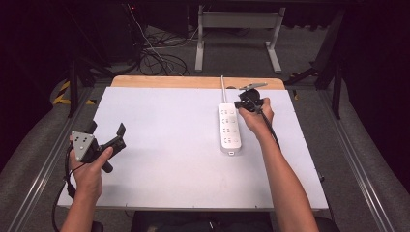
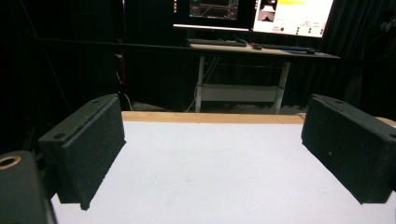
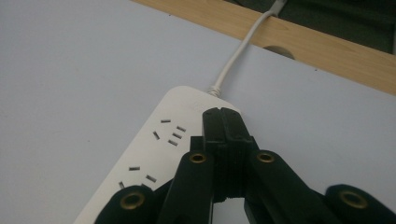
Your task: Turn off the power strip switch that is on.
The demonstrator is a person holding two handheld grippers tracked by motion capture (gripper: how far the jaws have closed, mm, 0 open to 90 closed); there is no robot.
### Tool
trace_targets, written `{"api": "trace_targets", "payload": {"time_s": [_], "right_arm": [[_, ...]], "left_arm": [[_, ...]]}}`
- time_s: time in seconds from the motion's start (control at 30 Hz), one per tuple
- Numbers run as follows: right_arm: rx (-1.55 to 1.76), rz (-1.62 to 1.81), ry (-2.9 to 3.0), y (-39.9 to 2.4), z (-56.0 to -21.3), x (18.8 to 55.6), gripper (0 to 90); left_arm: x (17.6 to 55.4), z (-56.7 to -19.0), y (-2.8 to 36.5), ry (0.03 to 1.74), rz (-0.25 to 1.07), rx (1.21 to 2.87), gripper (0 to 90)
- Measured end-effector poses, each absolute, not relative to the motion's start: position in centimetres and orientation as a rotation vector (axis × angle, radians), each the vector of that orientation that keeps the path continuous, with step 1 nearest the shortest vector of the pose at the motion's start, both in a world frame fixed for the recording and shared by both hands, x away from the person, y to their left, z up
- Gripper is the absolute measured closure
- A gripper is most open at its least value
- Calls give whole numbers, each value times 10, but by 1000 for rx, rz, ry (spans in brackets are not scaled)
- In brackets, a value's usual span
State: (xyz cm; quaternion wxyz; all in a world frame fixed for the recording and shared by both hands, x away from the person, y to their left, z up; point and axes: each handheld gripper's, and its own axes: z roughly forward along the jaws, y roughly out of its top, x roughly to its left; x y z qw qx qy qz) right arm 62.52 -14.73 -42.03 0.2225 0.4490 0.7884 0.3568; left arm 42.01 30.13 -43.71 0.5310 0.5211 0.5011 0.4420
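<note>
A white power strip (image 1: pixel 229 128) lies lengthwise on the right half of the white table (image 1: pixel 164 164), and its white cable (image 1: pixel 223 89) runs off over the far edge. My right gripper (image 1: pixel 240 104) hovers at the strip's far right corner. In the right gripper view the power strip (image 3: pixel 154 149) and its cable (image 3: pixel 238 51) lie just under my right gripper (image 3: pixel 222 114), whose jaws are pressed together with nothing between them. My left gripper (image 1: pixel 106 128) is held at the table's left side, open. In the left gripper view its fingers (image 2: pixel 86 154) stand wide apart over bare table.
A wooden strip (image 1: pixel 193 82) borders the table's far edge. Beyond it stand a white desk frame (image 1: pixel 239 29) and tangled floor cables (image 1: pixel 154 53). The left gripper view looks toward a desk with monitors (image 2: pixel 254 14). Metal rails (image 1: pixel 355 154) flank the table.
</note>
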Motion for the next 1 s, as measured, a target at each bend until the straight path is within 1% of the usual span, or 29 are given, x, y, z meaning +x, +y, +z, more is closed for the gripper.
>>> {"api": "trace_targets", "payload": {"time_s": [0.17, 0.33, 0.43, 0.57, 0.67, 0.77, 1.0], "right_arm": [[1203, 1059, 2176, -161, -406, 610, 900], [1150, 1147, 2153, -177, -378, 589, 900], [1111, 1230, 2129, -192, -360, 570, 900], [1095, 1312, 2087, -215, -348, 542, 900], [1118, 1354, 2053, -229, -349, 526, 900], [1116, 1412, 2006, -241, -358, 511, 900], [1069, 1613, 1827, -268, -399, 483, 900]], "left_arm": [[421, -437, 301, 1194, 1051, 1249, 67], [421, -437, 300, 1192, 1054, 1250, 67], [421, -437, 301, 1195, 1053, 1250, 67], [422, -438, 302, 1208, 1050, 1240, 67], [422, -438, 303, 1216, 1053, 1235, 67], [422, -438, 303, 1215, 1055, 1235, 67], [423, -438, 303, 1217, 1056, 1236, 67]]}}
